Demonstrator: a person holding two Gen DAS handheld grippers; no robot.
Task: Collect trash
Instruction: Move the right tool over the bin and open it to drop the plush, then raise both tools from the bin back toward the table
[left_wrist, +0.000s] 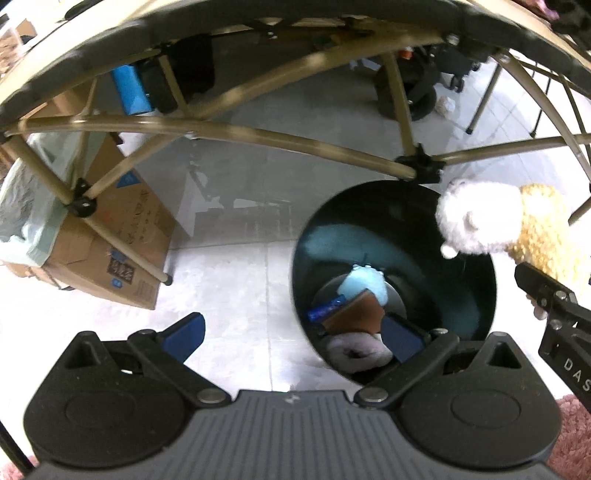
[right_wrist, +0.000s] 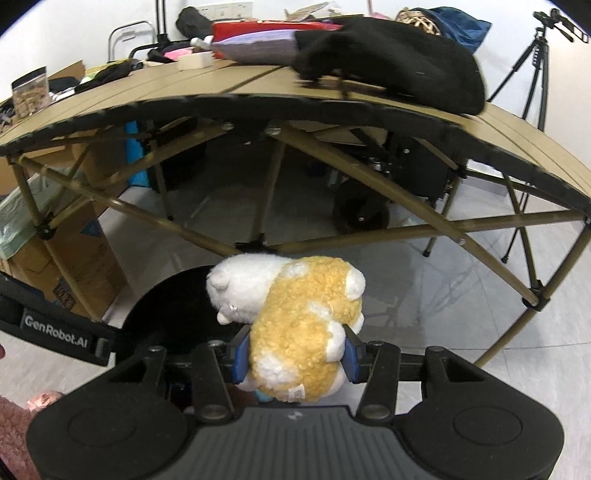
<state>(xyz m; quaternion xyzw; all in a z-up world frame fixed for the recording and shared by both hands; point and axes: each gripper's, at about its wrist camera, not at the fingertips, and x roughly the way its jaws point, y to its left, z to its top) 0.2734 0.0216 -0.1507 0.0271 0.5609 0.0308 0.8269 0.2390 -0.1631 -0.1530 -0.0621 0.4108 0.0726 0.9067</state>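
Observation:
A dark round trash bin (left_wrist: 476, 258) stands on the floor under the table edge, holding a light blue item, a brown piece, a blue wrapper and a grey ring-shaped thing. My left gripper (left_wrist: 295, 332) is open and empty, its right finger at the bin's near rim. My right gripper (right_wrist: 295, 354) is shut on a yellow and white plush toy (right_wrist: 295, 325), held just beside the bin's rim (right_wrist: 170, 295). The toy (left_wrist: 491, 221) also shows at the right in the left wrist view, over the bin's right edge.
A tan folding table (right_wrist: 184, 92) with crossed legs (left_wrist: 229, 129) stands ahead, with clothes and boxes on top. A cardboard box (left_wrist: 122, 236) with a pale bag sits left on the tiled floor. A tripod (right_wrist: 532, 74) stands far right. Pink rug (left_wrist: 576, 435) lies near.

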